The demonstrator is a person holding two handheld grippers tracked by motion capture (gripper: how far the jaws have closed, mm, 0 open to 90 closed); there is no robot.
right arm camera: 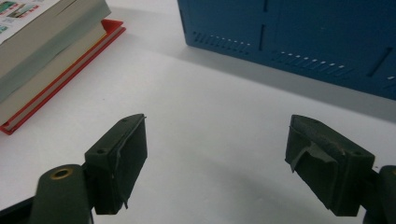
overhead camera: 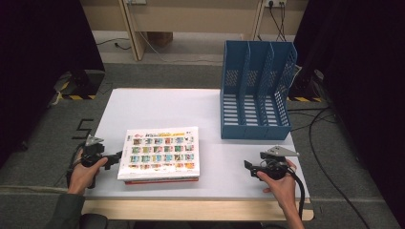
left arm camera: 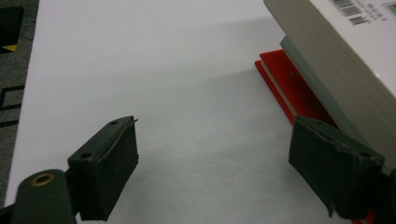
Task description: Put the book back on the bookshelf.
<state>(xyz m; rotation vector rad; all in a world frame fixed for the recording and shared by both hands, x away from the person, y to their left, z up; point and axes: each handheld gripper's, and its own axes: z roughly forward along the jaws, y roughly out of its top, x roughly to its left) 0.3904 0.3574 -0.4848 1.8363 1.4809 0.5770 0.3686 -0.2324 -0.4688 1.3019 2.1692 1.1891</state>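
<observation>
High view, read from left to right. The left gripper [overhead camera: 116, 159], held in the person's left hand [overhead camera: 85, 174], is lying low at the left edge of the white table [overhead camera: 157, 102], its jaws pointing toward the stack of books [overhead camera: 160, 155] just beside it. In the left gripper view the jaws of the left gripper [left arm camera: 212, 168] are standing released with bare table between them; one jaw is sitting close against the side of the stack, though contact cannot be judged. The stack is resting flat near the front of the table, left of centre: a thick white book [left arm camera: 345, 60] with a grid of small coloured pictures on its cover is lying on top of a thin red book [left arm camera: 292, 88], whose edge is projecting slightly from beneath. Farther right and toward the back, a blue file rack [overhead camera: 256, 90] with three upright slots is standing at the table's far right corner, well apart from the stack. At the right, the right gripper [overhead camera: 248, 167], carried in the person's right hand [overhead camera: 282, 183], is hovering over the table near its front edge, pointing left toward the stack. In the right gripper view the jaws of the right gripper [right arm camera: 215, 161] are likewise spread wide and grasping nothing, with the stack [right arm camera: 46, 56] showing at upper left and the rack [right arm camera: 299, 32] across the top.
</observation>
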